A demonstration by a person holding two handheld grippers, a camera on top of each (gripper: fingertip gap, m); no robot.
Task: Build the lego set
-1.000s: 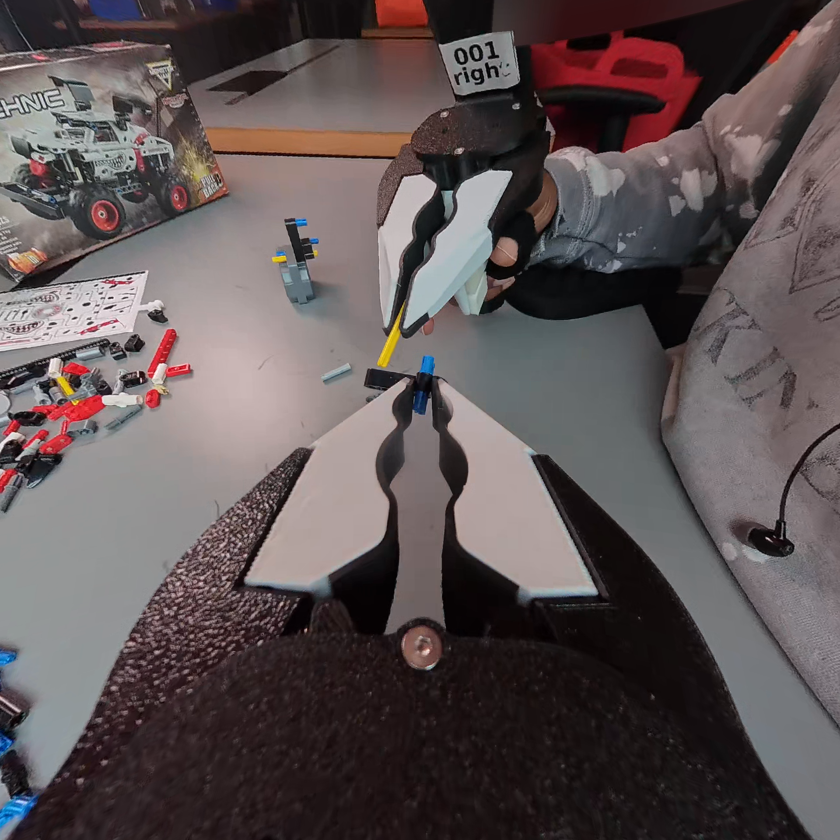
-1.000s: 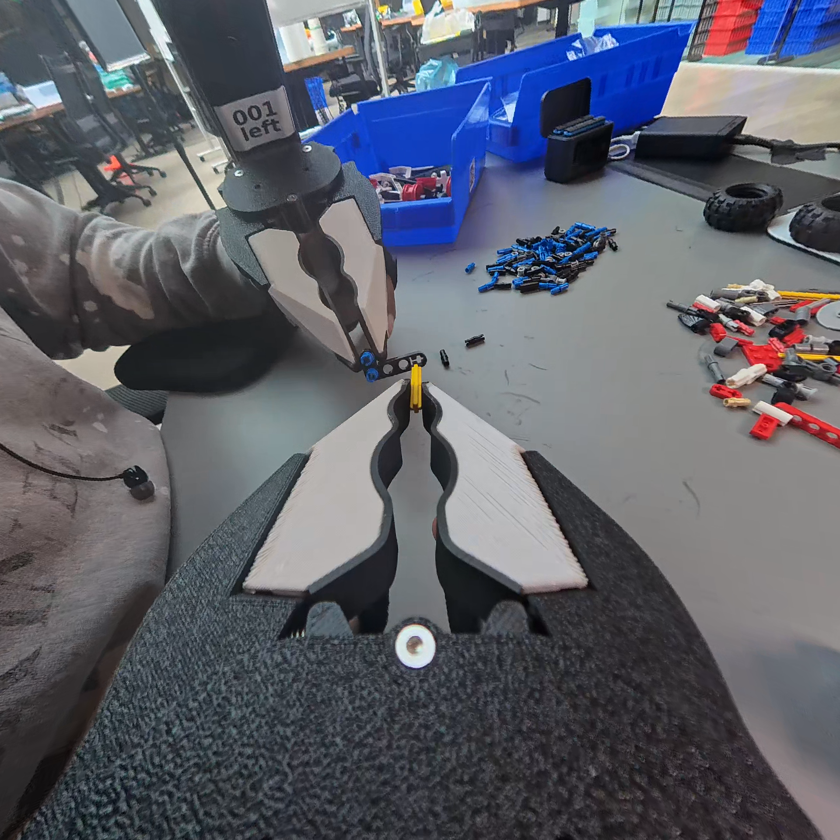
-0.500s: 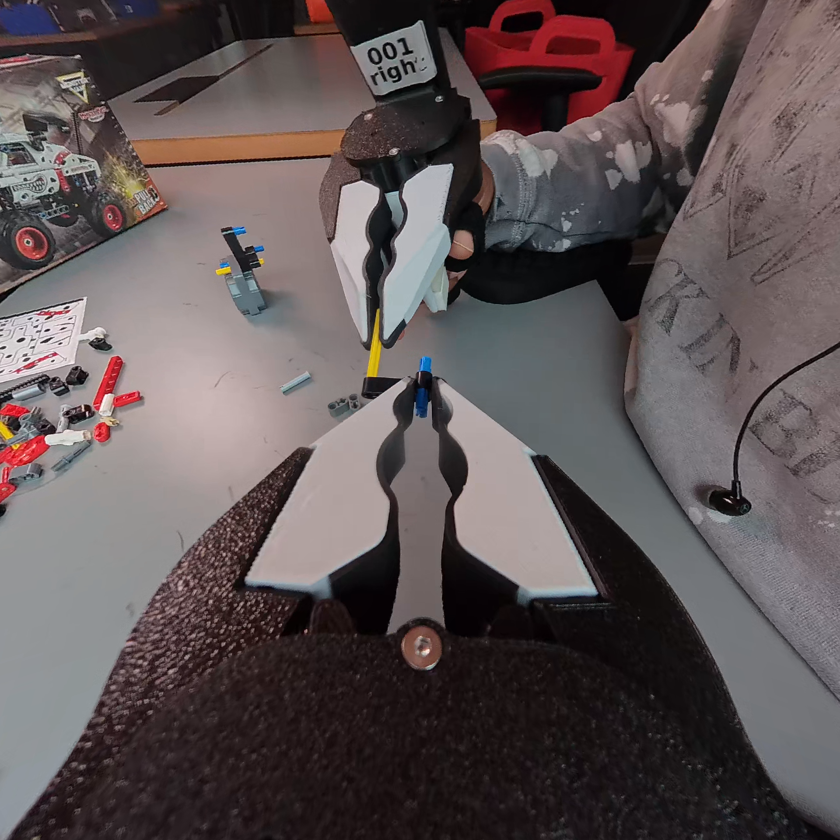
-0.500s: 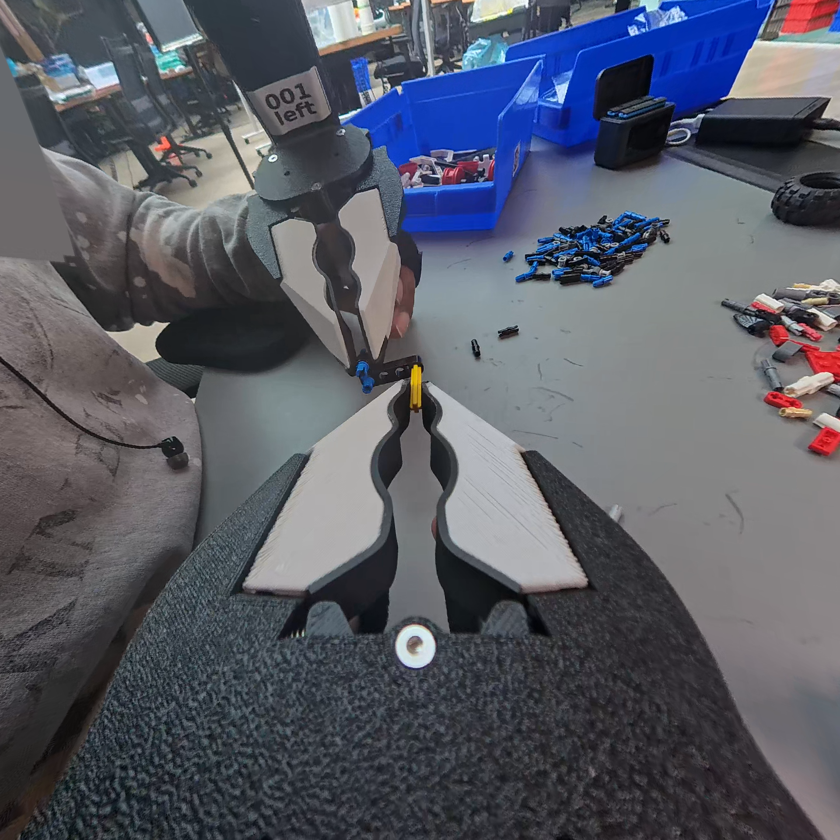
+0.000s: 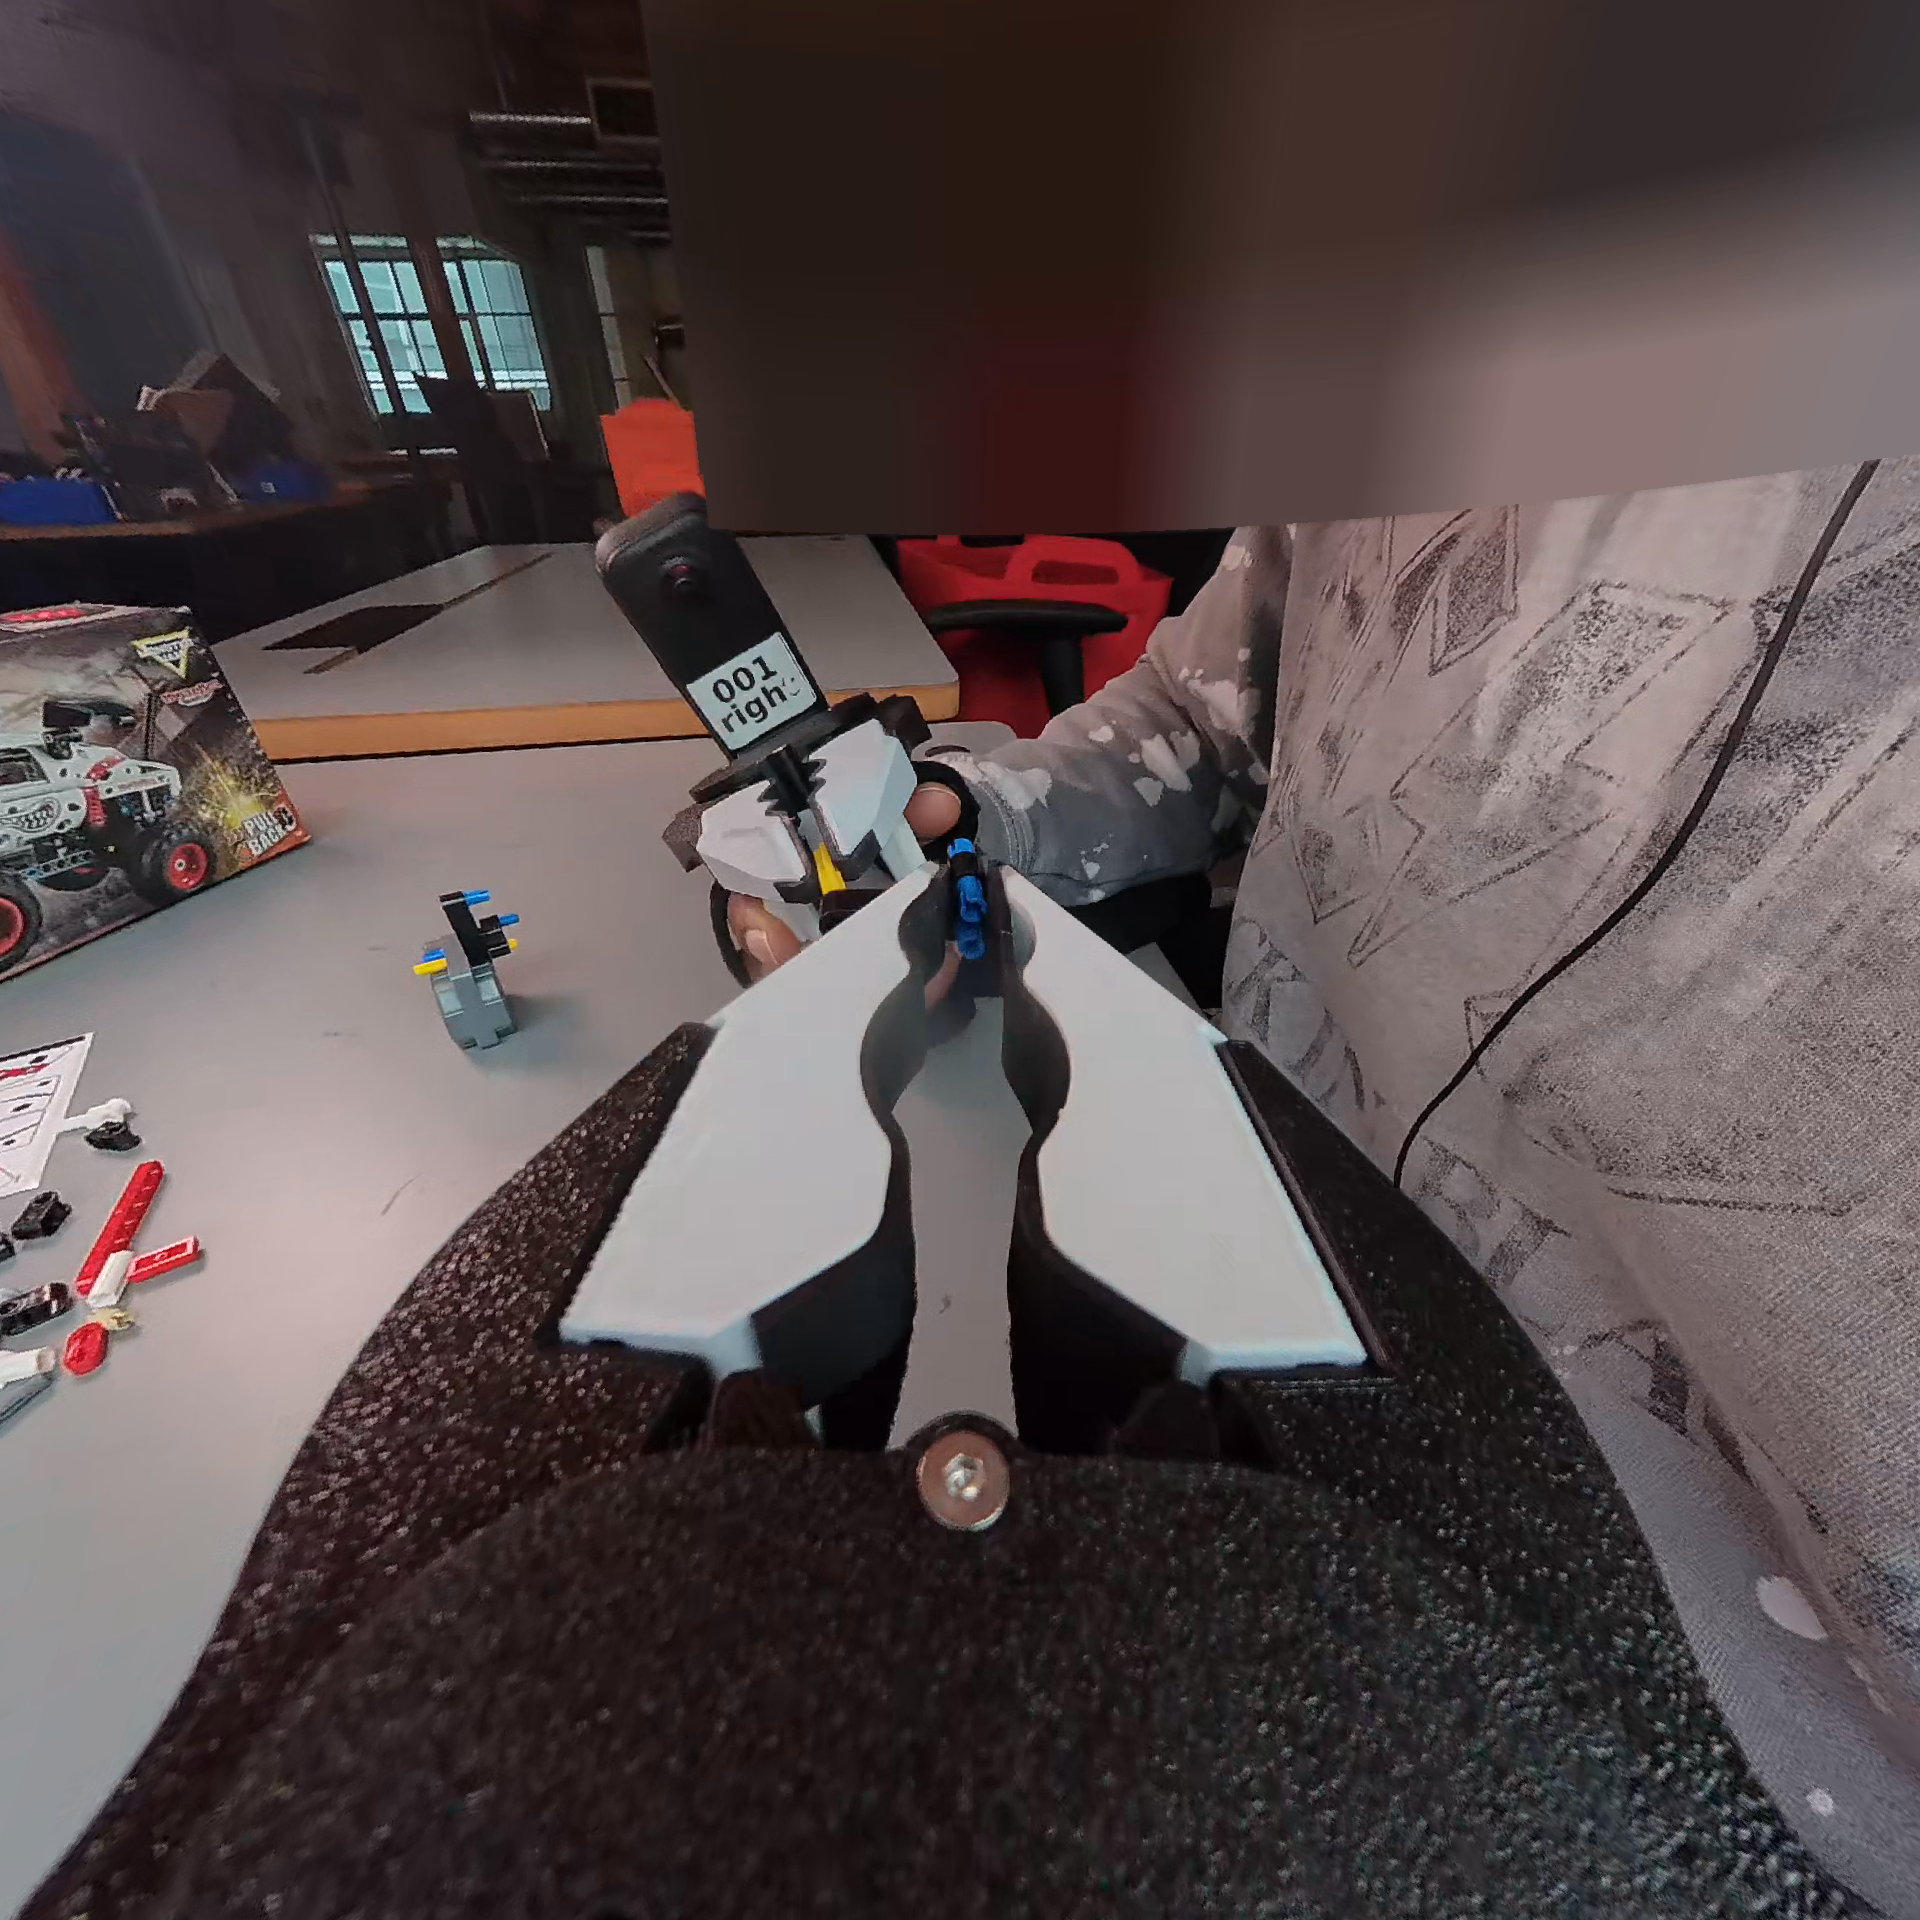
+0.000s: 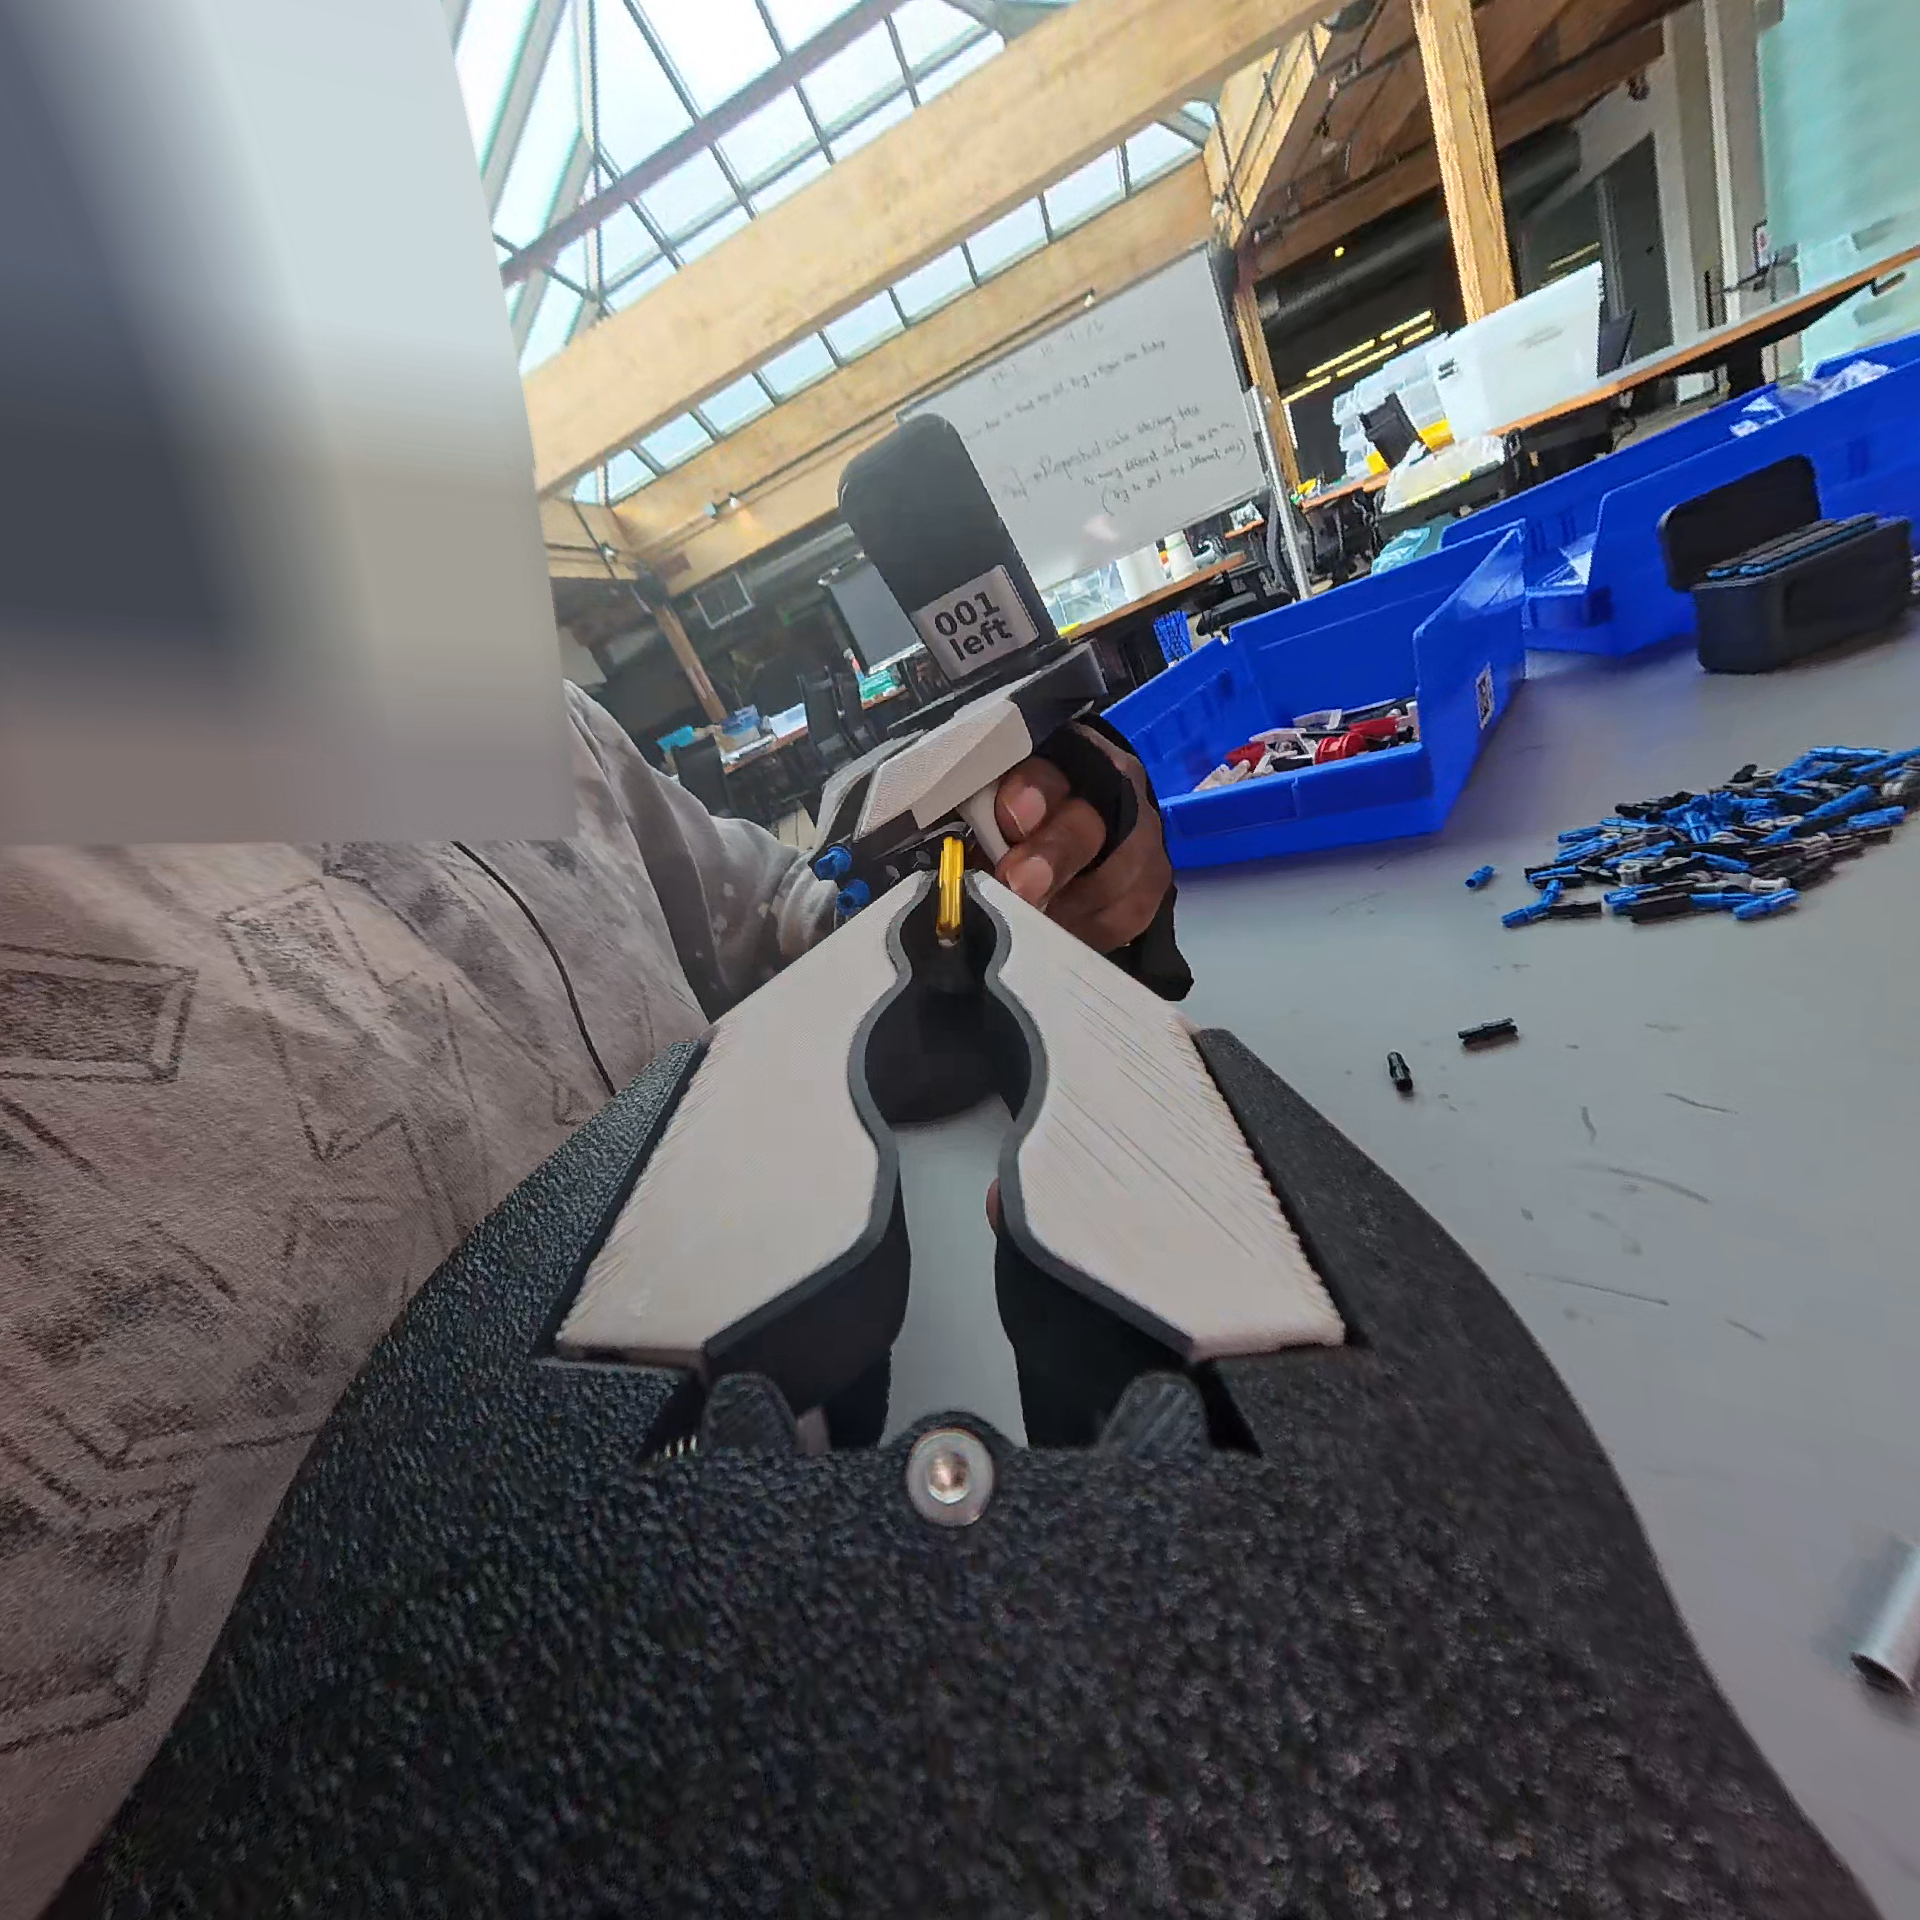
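My left gripper (image 5: 961, 894) is shut on a short black beam with blue pins (image 5: 966, 906), held up off the table near the person's chest. My right gripper (image 6: 948, 883) is shut on a yellow axle (image 6: 948, 902) and faces the left one, tip to tip. In the left wrist view the right gripper (image 5: 821, 868) shows just beyond my fingertips with the yellow axle (image 5: 828, 869) in it. In the right wrist view the left gripper (image 6: 906, 831) shows with the blue pins (image 6: 836, 868) sticking out. The axle's far end is at the beam; I cannot tell if it is inserted.
A small grey and black sub-assembly (image 5: 473, 966) stands on the grey table (image 5: 312, 1039). The set's box (image 5: 104, 769), a sticker sheet (image 5: 31, 1101) and loose red parts (image 5: 120, 1231) lie left. A blue bin (image 6: 1340, 727), a pile of pins (image 6: 1714, 842) and a grey tube (image 6: 1891, 1652) lie right. My two grippers' fingertips are within a few centimetres of each other.
Both grippers have risen from the table and tilted up toward the person's chest, still holding their pieces. The yellow axle and the black beam have stayed close together.
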